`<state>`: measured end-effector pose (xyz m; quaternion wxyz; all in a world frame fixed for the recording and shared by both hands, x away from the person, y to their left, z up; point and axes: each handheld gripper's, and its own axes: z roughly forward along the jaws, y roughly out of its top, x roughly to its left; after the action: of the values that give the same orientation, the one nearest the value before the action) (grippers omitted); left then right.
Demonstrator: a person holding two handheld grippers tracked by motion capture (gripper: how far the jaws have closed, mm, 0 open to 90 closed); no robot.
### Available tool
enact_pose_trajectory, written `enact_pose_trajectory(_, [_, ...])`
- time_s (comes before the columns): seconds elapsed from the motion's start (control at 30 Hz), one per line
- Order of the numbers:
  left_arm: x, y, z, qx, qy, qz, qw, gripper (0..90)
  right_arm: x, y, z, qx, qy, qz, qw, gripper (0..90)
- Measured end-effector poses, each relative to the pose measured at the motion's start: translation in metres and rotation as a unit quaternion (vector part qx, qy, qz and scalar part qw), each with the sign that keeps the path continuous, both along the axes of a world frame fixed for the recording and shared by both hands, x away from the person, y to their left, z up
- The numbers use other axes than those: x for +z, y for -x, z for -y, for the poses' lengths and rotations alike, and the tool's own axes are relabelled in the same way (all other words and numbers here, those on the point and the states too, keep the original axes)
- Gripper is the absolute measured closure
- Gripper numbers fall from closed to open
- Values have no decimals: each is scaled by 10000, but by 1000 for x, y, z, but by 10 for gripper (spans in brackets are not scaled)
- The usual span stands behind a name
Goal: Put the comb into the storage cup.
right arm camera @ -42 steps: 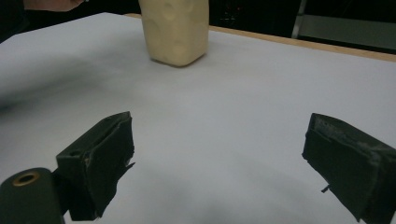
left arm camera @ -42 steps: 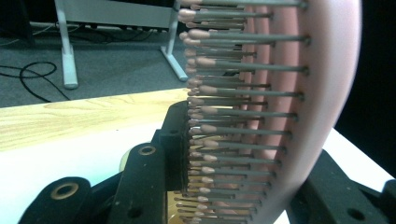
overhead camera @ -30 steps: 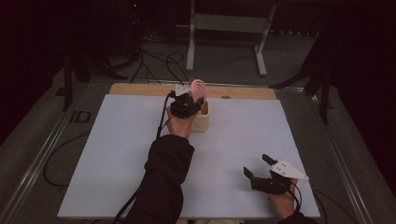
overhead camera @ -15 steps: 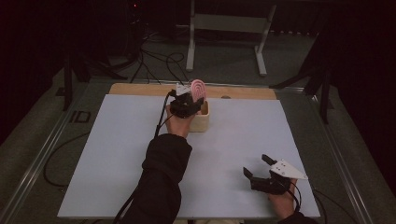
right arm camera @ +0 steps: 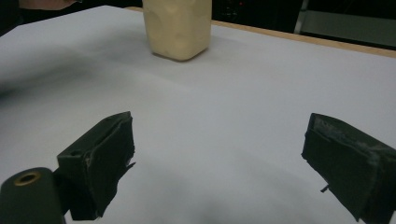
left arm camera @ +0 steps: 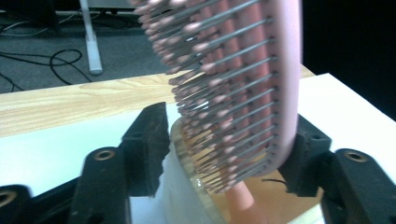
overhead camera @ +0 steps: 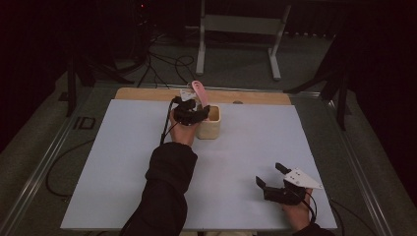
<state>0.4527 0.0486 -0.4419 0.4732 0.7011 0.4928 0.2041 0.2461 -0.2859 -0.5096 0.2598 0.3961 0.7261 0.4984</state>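
Pink plastic, light and stiff along the back, is what we have with this hairbrush: it stands handle-down in the cream cup at the far side of the table, its bristled head rising above the rim and leaning a little. In the left gripper view the bristles face one jaw and the smooth back faces the other. The left gripper has just been opening; its jaws now stand partly apart on either side of the brush head, one pad clearly off the bristles, the other very close to the back, so we judge the brush released and resting in the cup.

We would expect the bristles to flex and give poor purchase, and the glossy back to slide under a pad. The narrow neck or handle looks the firmer place to take hold, though the handle sits mostly inside the cup. The cup itself seems light and could tip if the brush is nudged sideways.

The right gripper rests near the table's near edge, jaws wide apart and holding nothing.
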Motion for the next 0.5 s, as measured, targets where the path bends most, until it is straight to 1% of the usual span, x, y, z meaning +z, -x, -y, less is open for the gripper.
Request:
enact_pose_trajectory(0.1, [-2,1,-2,90,21,-16,10000,330,0,0,0,-1,8,-5,10000,88])
enact_pose_trajectory(0.23, [-7,4,-6,116,97,-77,9999,285,0,0,0,-13,16,-6,10000,89])
enact_pose_trajectory(0.37, [-10,7,-9,101,159,-100,9998,275,0,0,0,-9,20,-5,10000,89])
enact_pose_trajectory(0.4, [-12,8,-10,82,166,-140,9997,275,0,0,0,-7,22,-9,10000,88])
enact_pose_trajectory(0.5, [-13,10,-11,66,108,-143,9998,277,0,0,0,-8,33,-7,10000,88])
